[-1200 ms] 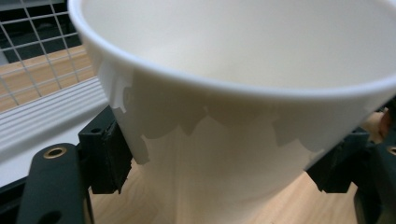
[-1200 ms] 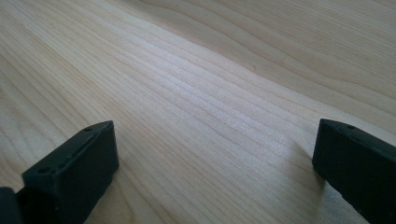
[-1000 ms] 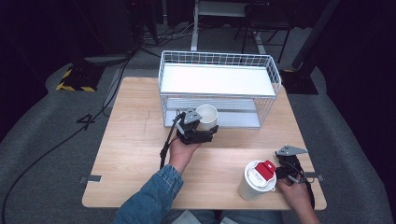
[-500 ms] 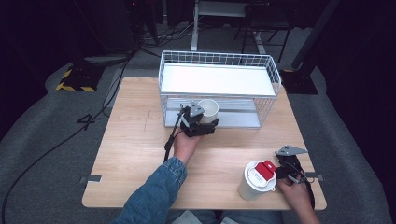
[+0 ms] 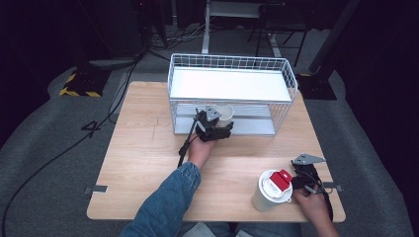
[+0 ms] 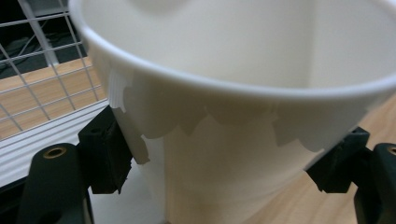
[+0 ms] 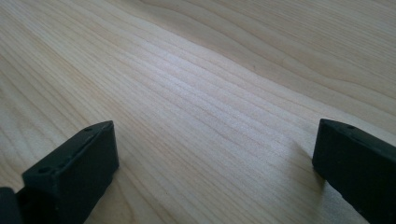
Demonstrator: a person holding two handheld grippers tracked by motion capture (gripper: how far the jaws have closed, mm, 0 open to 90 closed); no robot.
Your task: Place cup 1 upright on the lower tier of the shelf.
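- L gripper (image 5: 217,129) jaws clamped on white cup (image 6: 224,107), at near edge of wire rack (image 5: 232,94); prob. going on lower shelf.
- Keep cup level, clear the wires.
- R gripper (image 7: 215,172) jaws apart, idle on table (image 5: 143,148) near-right, beside lidded cup (image 5: 269,191).

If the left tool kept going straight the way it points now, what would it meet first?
The left tool, shut on the white cup, points into the wire rack. Its lower shelf opening lies ahead, so probably the rack's far wires come first; depth is unclear.
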